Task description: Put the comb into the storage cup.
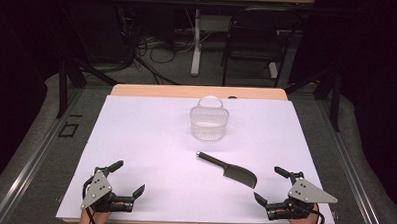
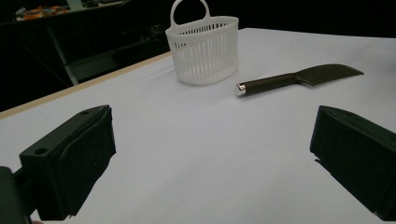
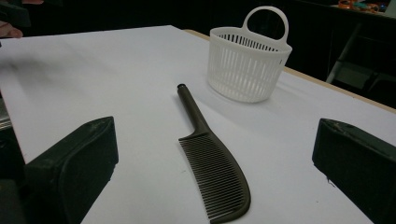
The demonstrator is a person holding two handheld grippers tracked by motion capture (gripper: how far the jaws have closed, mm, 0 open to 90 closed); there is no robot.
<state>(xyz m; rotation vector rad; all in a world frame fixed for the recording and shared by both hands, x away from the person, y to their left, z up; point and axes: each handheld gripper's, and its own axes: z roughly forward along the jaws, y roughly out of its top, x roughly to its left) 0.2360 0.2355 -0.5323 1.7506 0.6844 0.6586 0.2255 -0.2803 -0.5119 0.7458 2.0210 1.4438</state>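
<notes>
Just in front of the white basket [image 1: 209, 123], on the near side, the dark comb [image 1: 228, 170] is laid flat on the white table [image 1: 145, 140]. Nearer than the comb, the left gripper [image 1: 126, 177] and right gripper [image 1: 269, 184] are held wide and empty.
</notes>
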